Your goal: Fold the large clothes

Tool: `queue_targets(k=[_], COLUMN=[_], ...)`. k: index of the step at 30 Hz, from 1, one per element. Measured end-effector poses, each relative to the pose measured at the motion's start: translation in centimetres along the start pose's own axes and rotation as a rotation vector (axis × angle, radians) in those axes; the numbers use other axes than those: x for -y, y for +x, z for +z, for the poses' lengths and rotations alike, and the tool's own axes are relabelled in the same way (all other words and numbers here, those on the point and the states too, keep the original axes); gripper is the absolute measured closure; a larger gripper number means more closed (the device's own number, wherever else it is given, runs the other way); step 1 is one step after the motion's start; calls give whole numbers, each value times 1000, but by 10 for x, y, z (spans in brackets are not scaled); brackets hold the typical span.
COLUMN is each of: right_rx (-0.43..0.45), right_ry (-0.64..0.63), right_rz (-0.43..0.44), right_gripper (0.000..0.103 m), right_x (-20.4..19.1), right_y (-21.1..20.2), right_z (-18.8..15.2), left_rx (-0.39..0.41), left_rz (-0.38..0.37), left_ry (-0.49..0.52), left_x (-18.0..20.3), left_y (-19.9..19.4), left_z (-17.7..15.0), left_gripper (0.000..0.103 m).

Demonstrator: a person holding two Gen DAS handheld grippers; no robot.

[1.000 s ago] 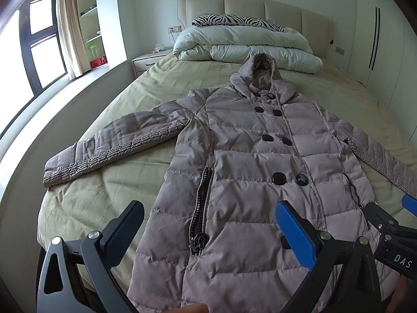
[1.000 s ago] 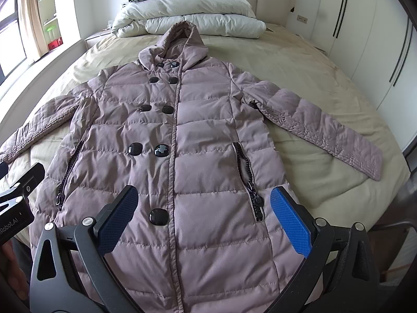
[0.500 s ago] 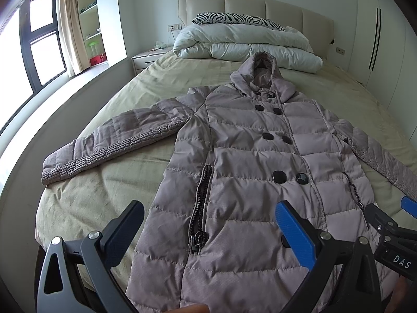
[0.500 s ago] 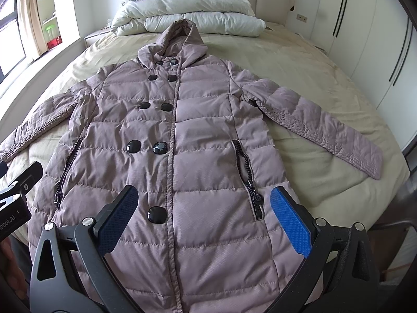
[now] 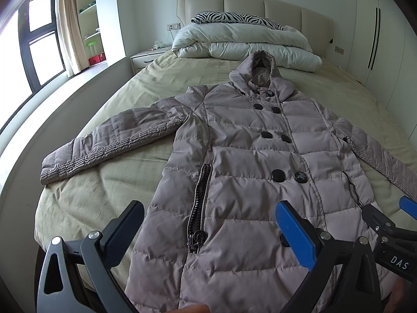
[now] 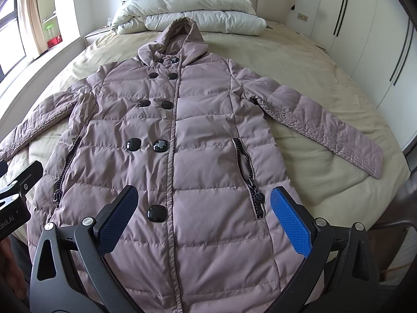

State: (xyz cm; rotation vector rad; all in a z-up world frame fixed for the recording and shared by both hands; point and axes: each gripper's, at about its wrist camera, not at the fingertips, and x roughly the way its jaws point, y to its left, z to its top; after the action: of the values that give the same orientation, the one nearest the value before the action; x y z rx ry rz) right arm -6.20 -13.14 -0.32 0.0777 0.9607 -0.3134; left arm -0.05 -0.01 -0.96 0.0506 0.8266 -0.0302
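Observation:
A long mauve quilted hooded coat [image 5: 250, 161] lies flat, front up and buttoned, on the bed, with both sleeves spread out to the sides; it also shows in the right wrist view [image 6: 182, 135]. Its left sleeve [image 5: 109, 146] reaches toward the bed's left edge, its right sleeve [image 6: 325, 127] toward the right edge. My left gripper [image 5: 208, 232] is open and empty above the coat's lower left part near the pocket zip. My right gripper [image 6: 203, 216] is open and empty above the coat's lower hem.
A folded white duvet [image 5: 245, 44] and a zebra pillow [image 5: 234, 18] lie at the headboard. A nightstand [image 5: 146, 60] and window are at the left, white wardrobes [image 6: 365, 39] at the right. The olive bedsheet [image 5: 91, 198] surrounds the coat.
Both grippers have moved slightly forward and up over the coat; the coat itself has not moved. Both stay open.

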Motion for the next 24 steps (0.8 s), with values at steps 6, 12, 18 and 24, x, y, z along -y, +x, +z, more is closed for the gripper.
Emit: queue_targets(k=[6,12,18,24], right_rx=[-1,-3,-4,-5], right_ry=[-1,-1,-1,-1], right_rz=[1,1,1,0], right_gripper=[0,0,0,0], right_x=[0,0,0,0], right_y=[0,0,1,1], right_z=[0,0,0,0], left_rx=[-2,-3,-3,-4], left_rz=[-1,-1,-2,-3], left_ry=[0,-2,-1,-2], left_x=[0,-1,-1,-1], left_y=[0,0,1,0], left_z=[1,1,1,2], left_gripper=[0,0,0,0])
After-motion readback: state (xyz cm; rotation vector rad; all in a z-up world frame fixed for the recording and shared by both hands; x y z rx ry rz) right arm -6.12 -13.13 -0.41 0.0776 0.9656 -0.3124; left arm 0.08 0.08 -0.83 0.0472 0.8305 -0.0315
